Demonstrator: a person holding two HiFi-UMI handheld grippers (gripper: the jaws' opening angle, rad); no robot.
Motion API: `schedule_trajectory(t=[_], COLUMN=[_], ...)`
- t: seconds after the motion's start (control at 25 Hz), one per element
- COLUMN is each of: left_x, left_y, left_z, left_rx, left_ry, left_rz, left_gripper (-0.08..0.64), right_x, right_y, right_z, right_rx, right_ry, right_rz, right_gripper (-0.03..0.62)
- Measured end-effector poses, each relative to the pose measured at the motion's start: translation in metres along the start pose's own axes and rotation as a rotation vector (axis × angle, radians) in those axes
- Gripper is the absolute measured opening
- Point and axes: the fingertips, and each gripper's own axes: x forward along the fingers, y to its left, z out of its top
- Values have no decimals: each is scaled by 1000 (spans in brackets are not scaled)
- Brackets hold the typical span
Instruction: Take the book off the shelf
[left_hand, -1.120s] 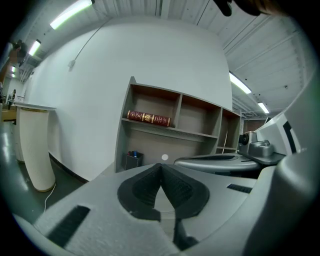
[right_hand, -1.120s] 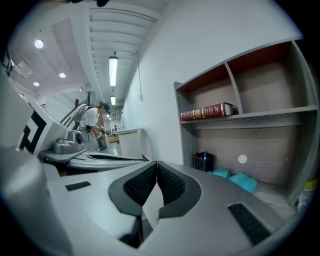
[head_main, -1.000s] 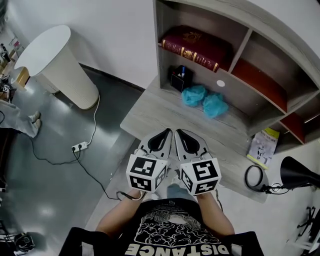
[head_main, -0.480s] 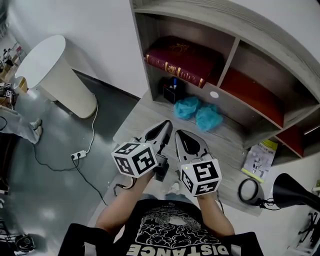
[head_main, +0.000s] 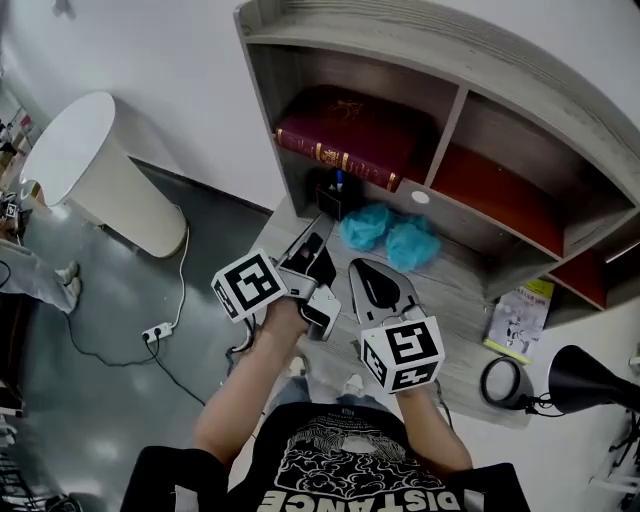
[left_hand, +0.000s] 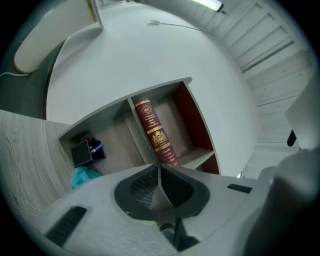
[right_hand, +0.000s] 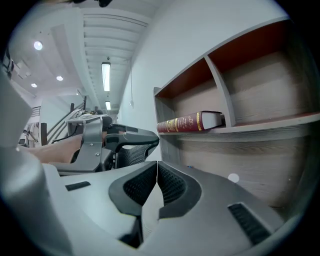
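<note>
A dark red book with gold bands (head_main: 345, 140) lies flat in the upper left compartment of the grey wooden shelf (head_main: 450, 120). My left gripper (head_main: 312, 244) is rolled onto its side in front of the shelf's left end, below the book, jaws shut and empty. In the left gripper view the book's spine (left_hand: 156, 132) shows just beyond the shut tips (left_hand: 159, 167). My right gripper (head_main: 362, 263) rests low over the desk (head_main: 470, 290), shut and empty. In the right gripper view the book (right_hand: 187, 122) sits up on its shelf board, well above the tips (right_hand: 157, 162).
A black pen box (head_main: 333, 195) and two teal cloths (head_main: 390, 235) sit under the book's compartment. A booklet (head_main: 520, 305) and a black lamp (head_main: 585, 375) are at the desk's right. A white round stand (head_main: 90, 170) and a power strip (head_main: 155, 330) are on the floor at left.
My left gripper has lifted, rolled onto its side and moved forward toward the shelf's left end. The right gripper has stayed put. The head view has tilted up toward the shelf.
</note>
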Motion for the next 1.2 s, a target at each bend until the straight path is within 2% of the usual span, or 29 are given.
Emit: schedule_trajectory(t=[0.24, 0.68, 1.0, 1.2], left_x=[20, 57, 76, 77], left_y=[8, 20, 23, 20], left_z=[26, 63, 80, 91], left_rx=[-70, -327, -370, -399], left_ry=[18, 108, 181, 234], left_rz=[-57, -163, -182, -190], left_gripper=[20, 246, 301, 302], right_x=[15, 45, 63, 70], right_y=[-3, -4, 1, 15], right_z=[9, 15, 18, 17], right_rx=[5, 10, 21, 17], right_ry=[-11, -10, -8, -7], right_rz=[-81, -222, -289, -329], right_gripper=[17, 17, 17, 17])
